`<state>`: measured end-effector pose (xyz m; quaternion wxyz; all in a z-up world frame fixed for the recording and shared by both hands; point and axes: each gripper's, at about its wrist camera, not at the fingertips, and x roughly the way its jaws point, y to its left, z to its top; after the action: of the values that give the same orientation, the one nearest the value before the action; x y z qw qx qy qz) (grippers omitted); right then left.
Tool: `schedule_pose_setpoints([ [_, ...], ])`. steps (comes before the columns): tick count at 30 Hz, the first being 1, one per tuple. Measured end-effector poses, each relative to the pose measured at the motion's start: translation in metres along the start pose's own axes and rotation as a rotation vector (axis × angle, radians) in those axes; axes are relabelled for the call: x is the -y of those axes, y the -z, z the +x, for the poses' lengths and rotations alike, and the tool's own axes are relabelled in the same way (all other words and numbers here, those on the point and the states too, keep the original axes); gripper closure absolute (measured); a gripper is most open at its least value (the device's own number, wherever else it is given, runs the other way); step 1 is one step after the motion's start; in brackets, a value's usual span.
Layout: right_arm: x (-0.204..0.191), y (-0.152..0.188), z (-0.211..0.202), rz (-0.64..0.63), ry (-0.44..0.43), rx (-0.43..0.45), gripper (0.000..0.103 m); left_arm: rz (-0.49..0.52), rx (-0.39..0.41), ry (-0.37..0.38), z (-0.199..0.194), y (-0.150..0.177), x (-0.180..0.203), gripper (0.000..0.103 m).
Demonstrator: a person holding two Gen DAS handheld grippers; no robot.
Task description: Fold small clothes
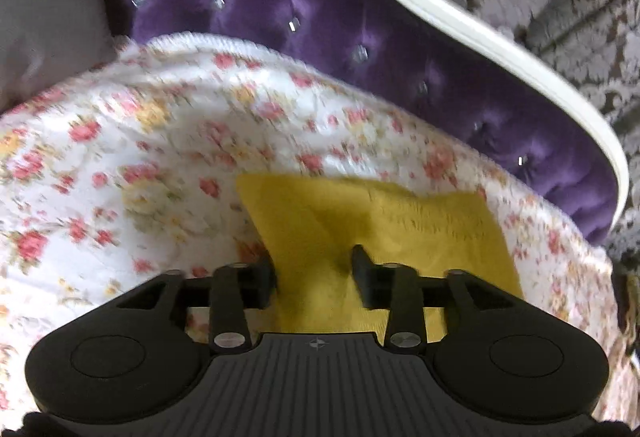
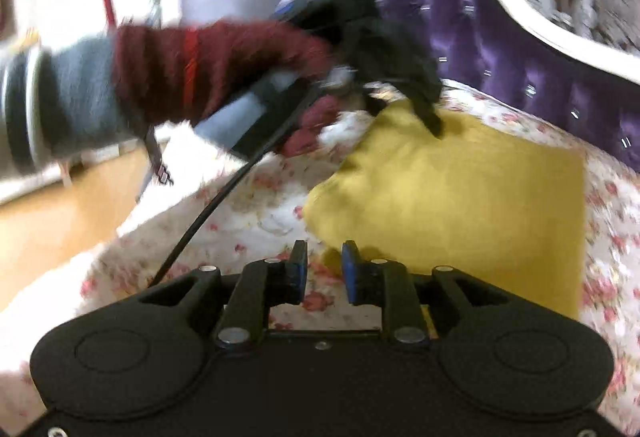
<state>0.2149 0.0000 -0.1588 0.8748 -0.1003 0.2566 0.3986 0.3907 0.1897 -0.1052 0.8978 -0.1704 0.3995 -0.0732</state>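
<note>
A yellow cloth (image 1: 400, 229) lies folded flat as a rough rectangle on the floral bed cover (image 1: 160, 137). In the left wrist view my left gripper (image 1: 314, 269) stands open over the cloth's near edge; the fabric shows between its fingers without being pinched. The right wrist view shows that same left gripper (image 2: 434, 125), held by a hand in a dark red sleeve (image 2: 200, 73), at the far left corner of the yellow cloth (image 2: 460, 197). My right gripper (image 2: 325, 265) is open at the cloth's near left corner, with only bed cover visible in its gap.
A purple tufted headboard (image 1: 320, 17) with a white frame (image 1: 440, 17) rises behind the bed. Wooden floor (image 2: 48, 217) shows off the bed's left edge. A black cable (image 2: 224, 197) trails from the left gripper across the cover.
</note>
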Motion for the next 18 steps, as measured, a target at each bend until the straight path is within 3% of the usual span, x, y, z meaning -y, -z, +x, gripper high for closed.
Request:
schedule_pose_setpoints([
  [3,0.033,-0.004,-0.022,0.13,0.007,0.047,0.052,-0.017,0.036,0.008,-0.018,0.0,-0.006,0.04],
  [6,0.066,-0.005,-0.039,0.218,0.05,0.085,0.05,-0.032,0.051,0.009,-0.037,0.007,-0.012,0.035],
  [10,0.101,-0.004,-0.051,0.293,0.101,0.098,0.034,-0.04,0.023,0.029,-0.055,0.032,-0.017,0.029],
  [11,0.108,-0.004,-0.052,0.315,0.097,0.101,0.033,-0.044,0.014,0.043,-0.059,0.041,-0.018,0.029],
  [13,0.12,-0.003,-0.052,0.354,0.086,0.097,0.021,-0.055,-0.001,0.074,-0.066,0.059,-0.014,0.027],
  [15,0.131,-0.002,-0.05,0.381,0.073,0.095,0.012,-0.06,-0.02,0.109,-0.073,0.073,-0.008,0.015],
  [18,0.143,-0.002,-0.046,0.415,0.046,0.097,0.0,-0.06,-0.05,0.147,-0.077,0.092,0.003,0.007],
])
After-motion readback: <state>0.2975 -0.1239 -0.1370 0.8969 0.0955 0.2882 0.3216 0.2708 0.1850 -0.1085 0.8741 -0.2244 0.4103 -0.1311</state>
